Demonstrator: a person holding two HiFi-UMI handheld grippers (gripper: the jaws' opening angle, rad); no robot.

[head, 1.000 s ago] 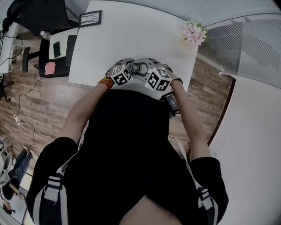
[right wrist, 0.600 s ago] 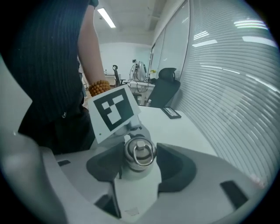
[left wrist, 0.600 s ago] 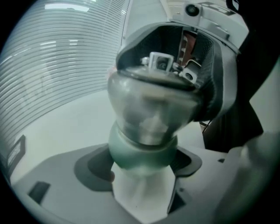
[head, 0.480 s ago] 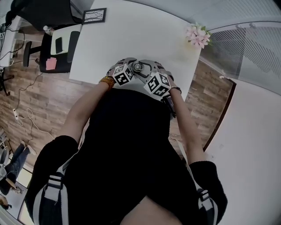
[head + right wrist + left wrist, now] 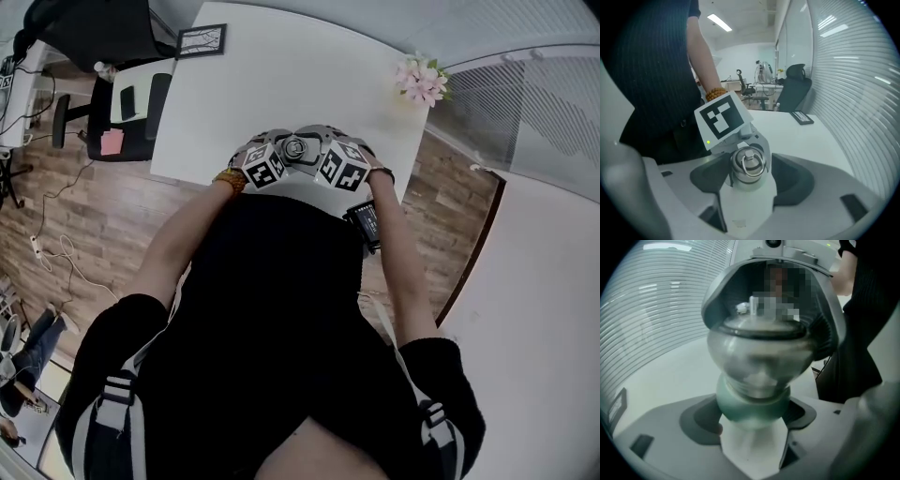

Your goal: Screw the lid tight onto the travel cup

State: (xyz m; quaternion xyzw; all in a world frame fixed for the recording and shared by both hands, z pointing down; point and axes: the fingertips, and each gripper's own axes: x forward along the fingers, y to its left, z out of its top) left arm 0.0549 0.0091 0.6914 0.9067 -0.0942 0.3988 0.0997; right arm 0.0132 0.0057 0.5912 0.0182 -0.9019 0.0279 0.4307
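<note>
The travel cup (image 5: 757, 364) is held up over the near edge of the white table (image 5: 281, 75), between both grippers. Its green lower body (image 5: 752, 401) sits between the pads of my left gripper (image 5: 752, 411), which is shut on it. In the right gripper view the silver lid (image 5: 747, 165) with its ring handle faces me between the jaws of my right gripper (image 5: 749, 177). Those jaws are opening, and a gap shows beside the lid. In the head view the lid (image 5: 296, 148) sits between the two marker cubes.
Pink flowers (image 5: 419, 77) stand at the table's far right corner and a framed picture (image 5: 199, 39) lies at its far left. An office chair (image 5: 122, 103) stands left of the table. A dark flat object (image 5: 802, 117) lies on the table behind the cup.
The right gripper has swung back from a twisted pose, its marker cube and the wrist device turning, and its jaws have spread from the lid. The left gripper keeps hold of the cup.
</note>
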